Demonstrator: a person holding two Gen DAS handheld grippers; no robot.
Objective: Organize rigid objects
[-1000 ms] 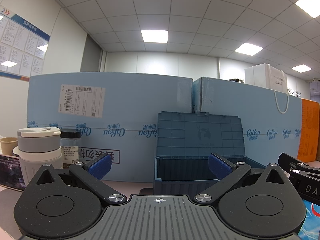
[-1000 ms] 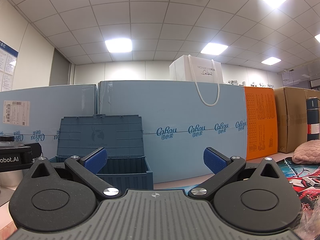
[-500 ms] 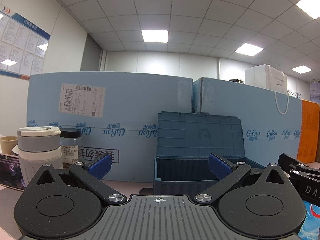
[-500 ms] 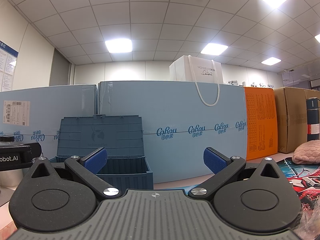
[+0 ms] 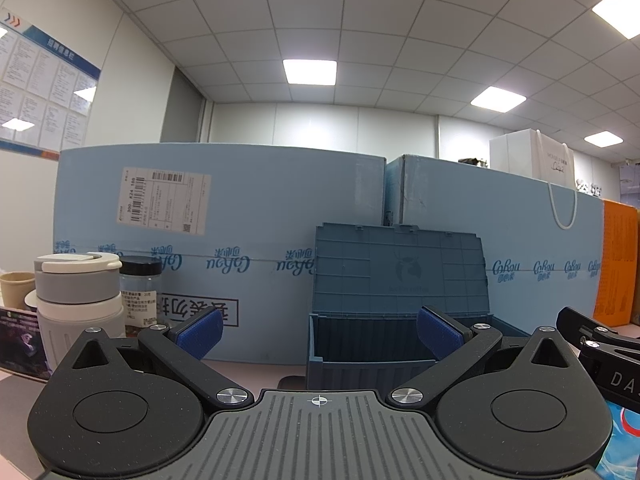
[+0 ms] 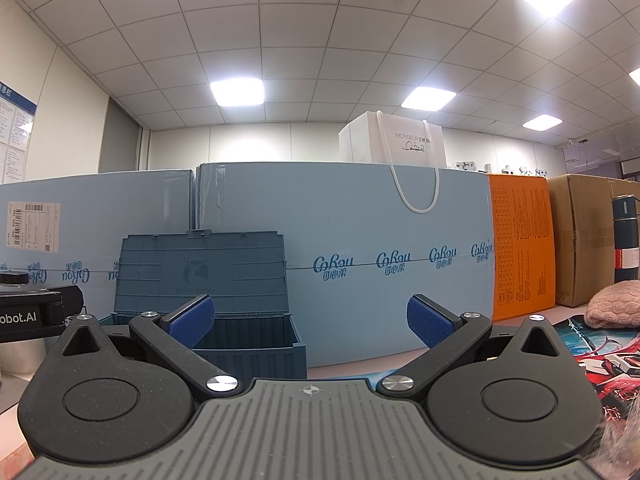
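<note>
A dark blue plastic storage box [image 5: 360,364] stands on the pink table straight ahead in the left wrist view, with its ribbed lid [image 5: 400,272] raised upright behind it. My left gripper [image 5: 319,330] hovers level in front of the box, open, nothing between its blue pads. In the right wrist view the same box [image 6: 248,354] sits ahead and to the left. My right gripper [image 6: 311,320] is open and empty too, facing the light blue cartons. The inside floor of the box is hidden.
A white and grey lidded cup [image 5: 76,304], a clear jar with a black cap [image 5: 140,292] and a paper cup [image 5: 16,288] stand at left. Tall light blue cartons [image 5: 248,240] wall off the back. At right lie an orange box [image 6: 520,244], a brown carton [image 6: 592,236], a dark flask [image 6: 625,236], a pink knitted item [image 6: 614,312] and a printed mat [image 6: 600,360].
</note>
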